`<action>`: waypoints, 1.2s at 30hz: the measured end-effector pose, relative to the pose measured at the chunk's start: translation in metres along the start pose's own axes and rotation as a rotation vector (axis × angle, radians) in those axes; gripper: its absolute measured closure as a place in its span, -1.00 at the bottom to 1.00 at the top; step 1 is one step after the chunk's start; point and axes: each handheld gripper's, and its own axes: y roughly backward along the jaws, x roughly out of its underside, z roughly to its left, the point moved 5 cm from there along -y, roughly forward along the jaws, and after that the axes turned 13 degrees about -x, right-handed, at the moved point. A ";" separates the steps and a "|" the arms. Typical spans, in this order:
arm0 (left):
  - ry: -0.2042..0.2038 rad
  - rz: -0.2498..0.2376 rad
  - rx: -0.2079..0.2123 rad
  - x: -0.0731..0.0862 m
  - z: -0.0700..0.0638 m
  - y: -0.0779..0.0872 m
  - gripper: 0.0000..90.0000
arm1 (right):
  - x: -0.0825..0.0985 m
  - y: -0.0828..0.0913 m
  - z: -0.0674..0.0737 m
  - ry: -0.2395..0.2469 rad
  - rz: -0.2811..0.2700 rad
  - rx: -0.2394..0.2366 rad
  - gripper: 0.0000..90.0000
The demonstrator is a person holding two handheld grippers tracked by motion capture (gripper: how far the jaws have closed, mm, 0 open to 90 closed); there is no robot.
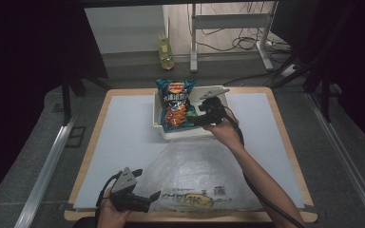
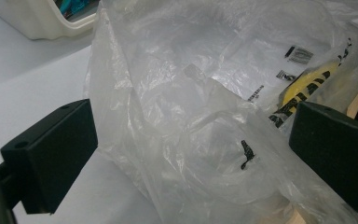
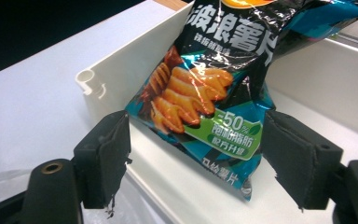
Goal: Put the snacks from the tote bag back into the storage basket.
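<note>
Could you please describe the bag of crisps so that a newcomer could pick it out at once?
On the table, find the white tray at its far middle. The crisp bag leans inside, blue with orange ridged crisps printed on it, unlike the clear plastic bag nearer the person.

This looks like a lab or test room set up for recording, not a home. A wooden tabletop under a pale sheet stands alone on grey carpet, hemmed by dark curtains. Beyond its far edge, loose cables trail under a metal desk frame (a yellowish bottle sits on the floor there).
</note>
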 end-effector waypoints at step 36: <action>0.026 -0.005 -0.028 0.000 0.005 0.001 -0.99 | 0.042 0.023 0.037 0.087 0.051 -0.027 -0.62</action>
